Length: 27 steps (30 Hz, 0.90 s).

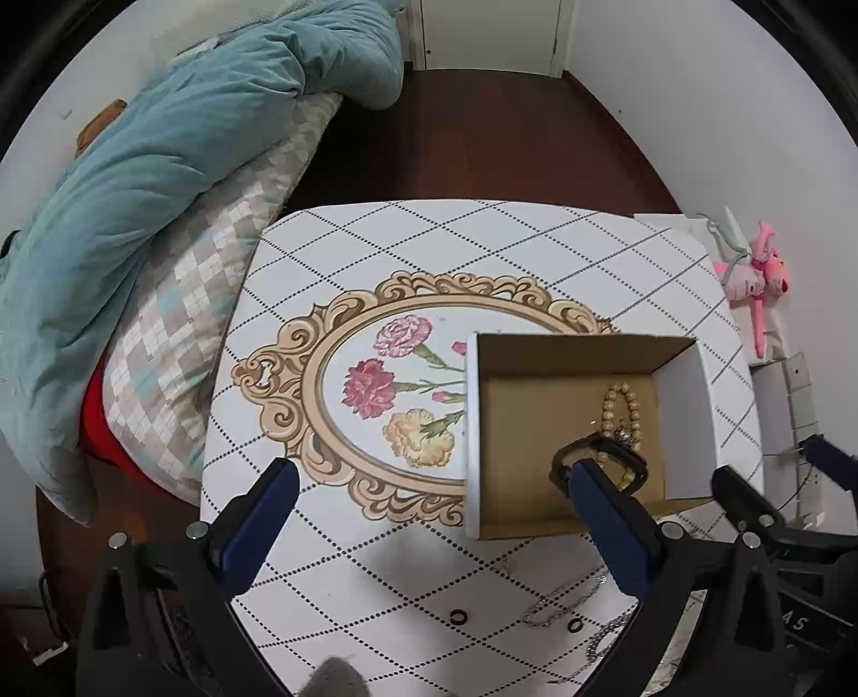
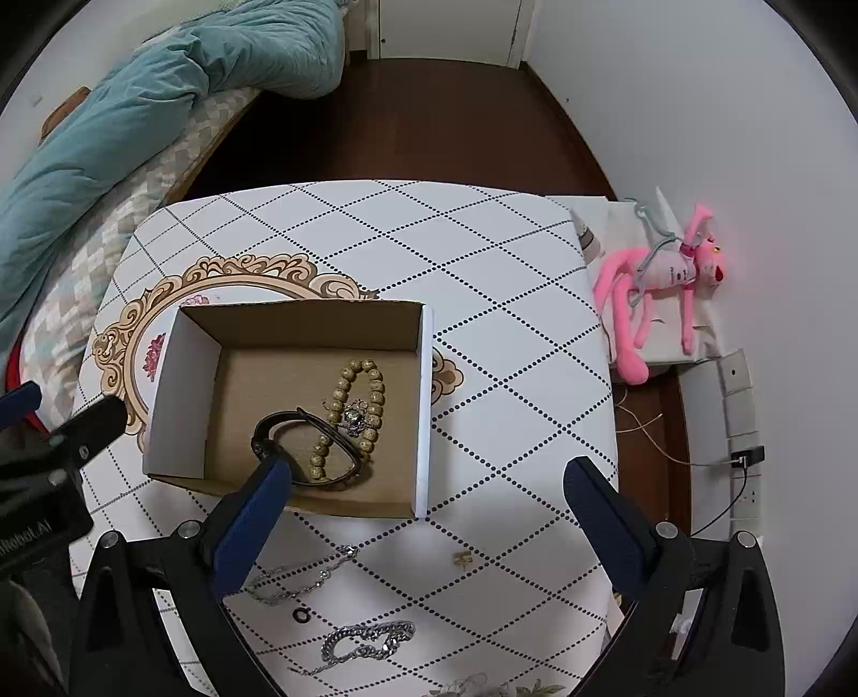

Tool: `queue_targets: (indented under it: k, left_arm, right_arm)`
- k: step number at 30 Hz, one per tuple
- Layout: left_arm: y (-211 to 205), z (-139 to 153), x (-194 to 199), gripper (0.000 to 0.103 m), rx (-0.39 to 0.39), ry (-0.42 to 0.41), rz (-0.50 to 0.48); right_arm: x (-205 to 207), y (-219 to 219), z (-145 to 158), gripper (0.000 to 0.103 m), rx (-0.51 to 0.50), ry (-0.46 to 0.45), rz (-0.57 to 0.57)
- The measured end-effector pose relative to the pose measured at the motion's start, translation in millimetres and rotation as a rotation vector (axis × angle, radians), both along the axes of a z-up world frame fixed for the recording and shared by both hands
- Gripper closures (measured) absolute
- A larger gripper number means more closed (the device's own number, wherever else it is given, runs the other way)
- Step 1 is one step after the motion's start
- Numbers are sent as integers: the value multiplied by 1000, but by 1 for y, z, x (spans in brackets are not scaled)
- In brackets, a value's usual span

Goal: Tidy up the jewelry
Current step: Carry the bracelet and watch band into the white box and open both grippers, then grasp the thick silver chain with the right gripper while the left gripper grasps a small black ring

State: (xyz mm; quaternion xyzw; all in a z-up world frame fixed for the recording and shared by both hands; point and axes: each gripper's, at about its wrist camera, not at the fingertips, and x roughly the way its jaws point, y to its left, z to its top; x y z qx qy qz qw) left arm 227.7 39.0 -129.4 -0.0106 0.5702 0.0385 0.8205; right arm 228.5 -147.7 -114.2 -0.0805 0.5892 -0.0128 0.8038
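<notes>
Both grippers spread wide, holding nothing; jewelry partly boxed, partly loose on table.
Left wrist: left gripper (image 1: pixel 429 482) released over the table (image 1: pixel 429 241); cardboard box (image 1: pixel 692 407) holds bead bracelet (image 1: pixel 616 407) and black bangle (image 1: pixel 600 455); small black ring (image 1: pixel 457 616) lies outside.
Right wrist: right gripper (image 2: pixel 429 482) released, left fingertip (image 2: pixel 273 472) in front of the box's near wall; silver chain (image 2: pixel 300 581) and chunky silver bracelet (image 2: pixel 370 638) lie on table near box; pink plush (image 2: pixel 659 289) off to the right.

White table with dotted diamond pattern and floral oval frame (image 2: pixel 375 241), dark reddish-brown wooden floor (image 2: pixel 429 128), plain white walls (image 2: pixel 724 107), teal quilted blanket (image 1: pixel 187 134) on checked mattress (image 1: pixel 177 321), white door (image 1: pixel 490 32)
</notes>
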Motion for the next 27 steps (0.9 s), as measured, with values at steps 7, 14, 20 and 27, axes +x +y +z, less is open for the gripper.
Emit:
queue_targets:
  k: [7, 14, 20, 27]
  left_arm:
    - [-3, 12, -10, 0, 1, -44, 9]
    - [-6, 49, -24, 0, -1, -129, 4]
    - [-7, 79, -43, 0, 0, -190, 3]
    - [-8, 98, -70, 0, 28, -223, 20]
  right_arm:
    - [-10, -4, 12, 0, 0, -48, -23]
    - [-27, -13, 47, 0, 19, -124, -45]
    - [-47, -20, 89, 0, 54, -208, -62]
    - [-76, -23, 117, 0, 115, -251, -54]
